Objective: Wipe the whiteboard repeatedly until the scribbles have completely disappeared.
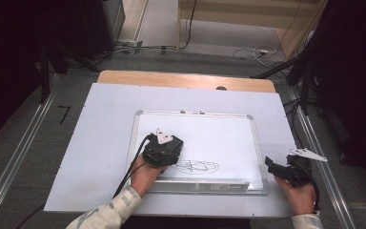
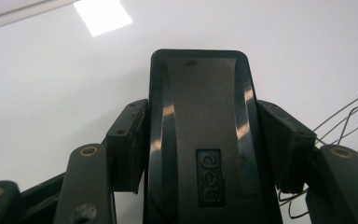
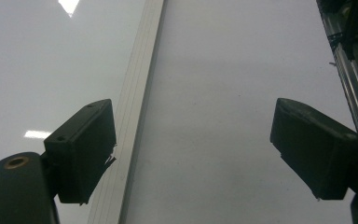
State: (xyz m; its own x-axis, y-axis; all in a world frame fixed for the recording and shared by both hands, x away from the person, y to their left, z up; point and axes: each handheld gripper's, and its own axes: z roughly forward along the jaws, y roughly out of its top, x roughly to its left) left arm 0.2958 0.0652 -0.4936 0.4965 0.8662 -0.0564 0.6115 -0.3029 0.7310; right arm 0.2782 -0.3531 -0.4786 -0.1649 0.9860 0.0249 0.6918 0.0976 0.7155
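I see the whiteboard (image 1: 219, 138) lying flat on the white surface (image 1: 100, 143), silver-framed, its long edge toward me. A tangle of dark scribble (image 1: 198, 166) sits near its near edge. A black whiteboard eraser (image 2: 205, 135), glossy with a "deli" logo, is clamped between my left gripper's (image 1: 162, 151) jaws, face down on the board just left of the scribble.

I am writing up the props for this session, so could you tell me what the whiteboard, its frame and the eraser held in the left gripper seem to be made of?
Whiteboard: a glossy white coated surface; it mirrors ceiling lights in both gripper views.
Frame: pale ribbed strip, probably aluminium, perhaps plastic.
Eraser: shiny black moulded plastic, judging by highlights along its edges and an embossed logo. The left gripper clamps it.
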